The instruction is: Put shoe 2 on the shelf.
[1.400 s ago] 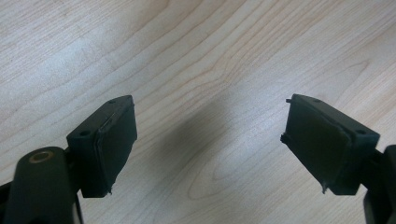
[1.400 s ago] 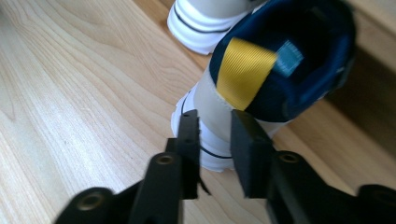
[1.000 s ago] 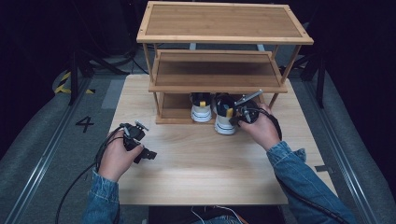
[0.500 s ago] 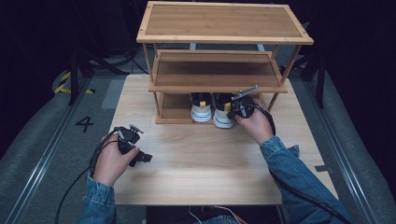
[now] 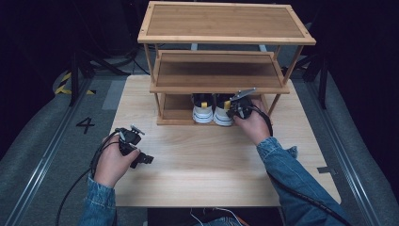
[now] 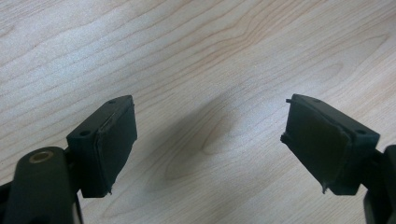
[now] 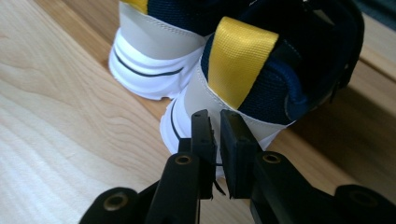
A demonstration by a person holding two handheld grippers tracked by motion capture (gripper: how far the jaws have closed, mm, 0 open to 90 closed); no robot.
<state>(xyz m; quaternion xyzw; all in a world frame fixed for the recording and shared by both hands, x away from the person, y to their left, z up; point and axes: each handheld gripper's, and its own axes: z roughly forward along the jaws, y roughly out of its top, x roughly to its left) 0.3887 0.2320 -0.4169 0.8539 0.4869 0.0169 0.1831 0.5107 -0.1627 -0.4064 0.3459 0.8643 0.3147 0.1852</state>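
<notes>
A pair of white, navy and yellow high-top shoes stands heel-out on the bottom shelf (image 5: 176,112) of a wooden rack (image 5: 226,23). The left shoe (image 5: 203,113) (image 7: 149,51) is beside the right shoe (image 5: 222,115) (image 7: 243,60). My right gripper (image 5: 234,109) (image 7: 215,114) is shut, its tips against the white heel of the right shoe, with nothing plainly pinched between them. My left gripper (image 5: 141,159) (image 6: 210,121) hovers open just over the bare table (image 5: 211,165) at the near left, nothing between its fingers (image 6: 112,140).
The rack has three levels; its middle shelf (image 5: 219,70) and top are bare and overhang the shoes. Slanted rack legs (image 5: 275,101) stand just right of my right hand. Cables trail from both grippers toward the near edge.
My right hand moved forward with the right shoe, which slid deeper under the rack to line up beside the left shoe. The left gripper stayed about where it was.
</notes>
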